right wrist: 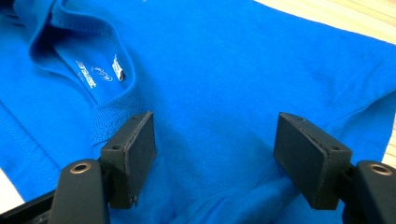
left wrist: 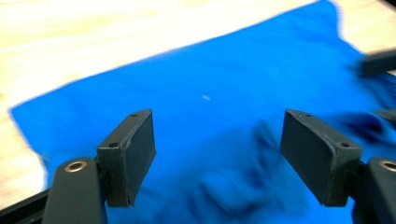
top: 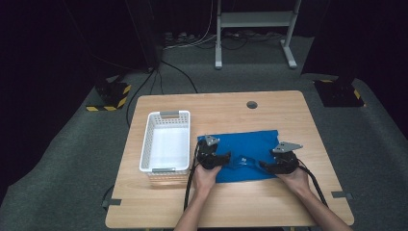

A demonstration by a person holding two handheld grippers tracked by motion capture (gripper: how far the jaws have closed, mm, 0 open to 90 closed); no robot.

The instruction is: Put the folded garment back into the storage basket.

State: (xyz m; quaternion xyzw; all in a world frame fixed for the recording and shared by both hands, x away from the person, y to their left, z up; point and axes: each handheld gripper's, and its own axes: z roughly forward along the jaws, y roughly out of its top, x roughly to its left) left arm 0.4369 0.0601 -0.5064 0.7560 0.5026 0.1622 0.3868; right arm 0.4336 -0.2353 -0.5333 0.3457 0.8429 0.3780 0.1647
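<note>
While flat on the table (top: 288,110), blue shirt (top: 250,144) under both grippers' wide, empty jaws.

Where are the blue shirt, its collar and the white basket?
blue shirt (top: 250,144), high view, flat upper part of the cloth.
collar (right wrist: 114,105), right gripper view, ribbed neckband.
white basket (top: 146,144), high view, left rim.

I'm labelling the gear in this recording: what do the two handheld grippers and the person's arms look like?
Both the left gripper and the right gripper are black, each topped by a grey three-cornered plate, with a black cable trailing back toward the person. Up close, each has two flat, rectangular black pads fixed with small screws, on arms with a brass-coloured ringed hole. The forearms are bare, no sleeves in sight.
</note>
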